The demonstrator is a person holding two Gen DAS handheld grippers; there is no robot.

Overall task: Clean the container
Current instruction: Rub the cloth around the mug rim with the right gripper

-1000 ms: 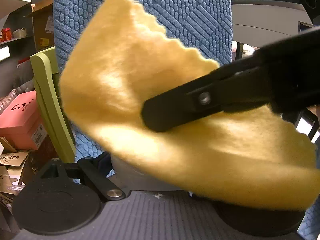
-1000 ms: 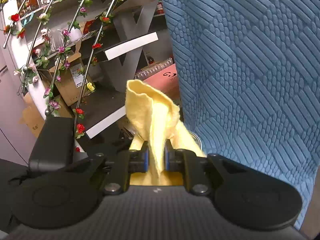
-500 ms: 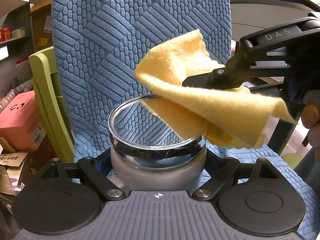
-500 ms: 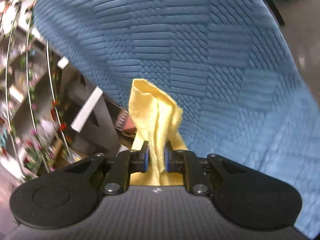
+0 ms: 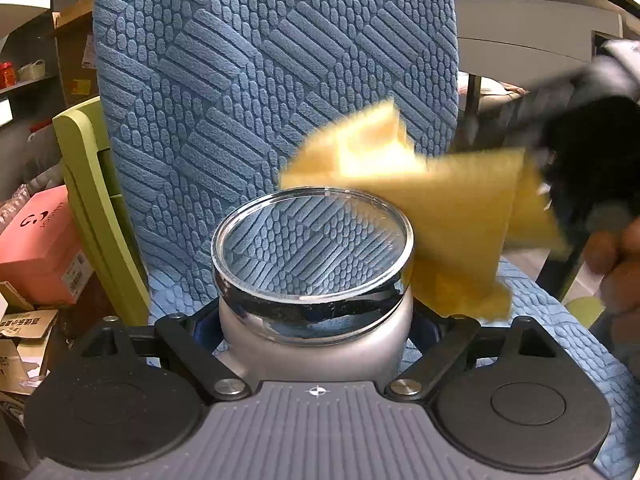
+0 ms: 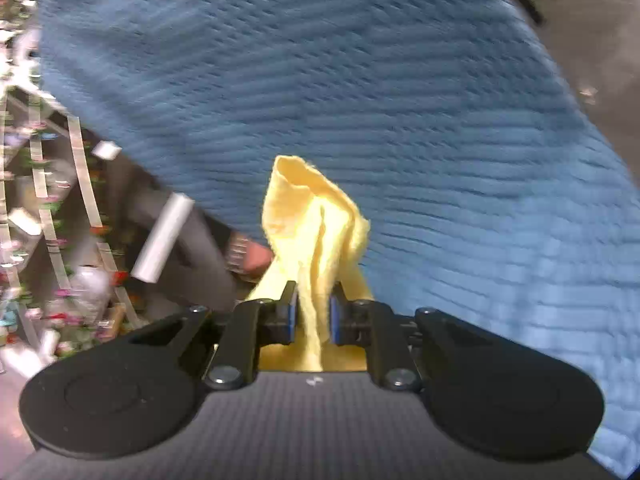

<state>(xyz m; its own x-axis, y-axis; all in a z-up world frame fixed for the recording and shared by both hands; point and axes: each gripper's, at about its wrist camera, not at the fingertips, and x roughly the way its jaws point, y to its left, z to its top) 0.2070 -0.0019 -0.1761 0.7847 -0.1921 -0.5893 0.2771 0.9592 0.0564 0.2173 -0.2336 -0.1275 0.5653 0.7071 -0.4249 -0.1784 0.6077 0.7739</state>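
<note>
While the left gripper [image 5: 316, 320] clamps the container [image 5: 314, 280] at lower centre, the cloth [image 6: 316, 232] pinched in the right gripper [image 6: 314, 316] could slip free if it snags the rim.

Left view: right gripper [image 5: 576, 128] and cloth [image 5: 440, 216] motion-blurred; container [image 5: 312, 280] base hidden behind gripper body. Right view: shelves [image 6: 52, 240] blurred, chair [image 6: 360, 100] texture smeared; cloth's lower part hidden between jaws.
</note>
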